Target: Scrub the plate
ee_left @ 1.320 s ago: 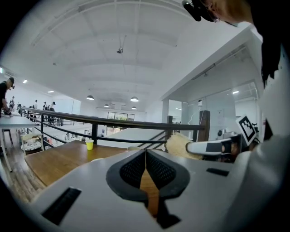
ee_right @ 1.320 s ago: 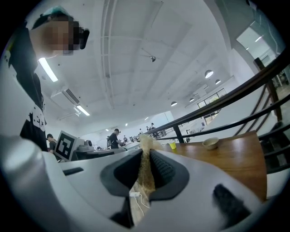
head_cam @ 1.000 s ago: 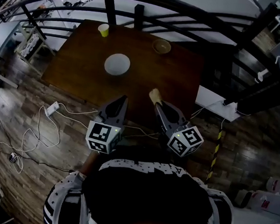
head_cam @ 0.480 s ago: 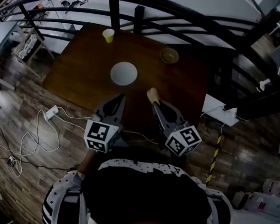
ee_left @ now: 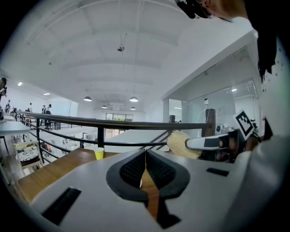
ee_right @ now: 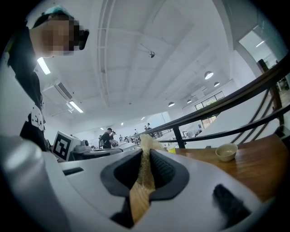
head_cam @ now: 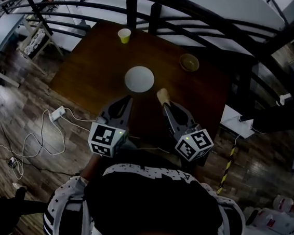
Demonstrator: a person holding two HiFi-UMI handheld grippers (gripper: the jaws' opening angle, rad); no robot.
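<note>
Surface (head_cam: 89, 66): a dark brown wooden top with a black railing along its far edge.
Yellow cup (head_cam: 124, 35): upright near the far edge, on the left. Its contents cannot be made out.
Plate (head_cam: 139, 79): white and round, lying flat about mid-surface. It is ahead of both grippers, touches neither, and is well apart from the cup.
Bowl (head_cam: 189, 62): small and tan, sitting on the far right of the surface. What it holds cannot be told.
Left gripper (head_cam: 128, 100): jaws pressed together at the tips, with only a thin wedge of brown wood showing between the pads. It grasps nothing and is held above the near edge of the surface.
Sponge (head_cam: 162, 95): tan and fibrous, sticking out past the jaw tips towards the plate without reaching it.
Right gripper (head_cam: 167, 107): clenched on the sponge, beside the left gripper and apart from it.
</note>
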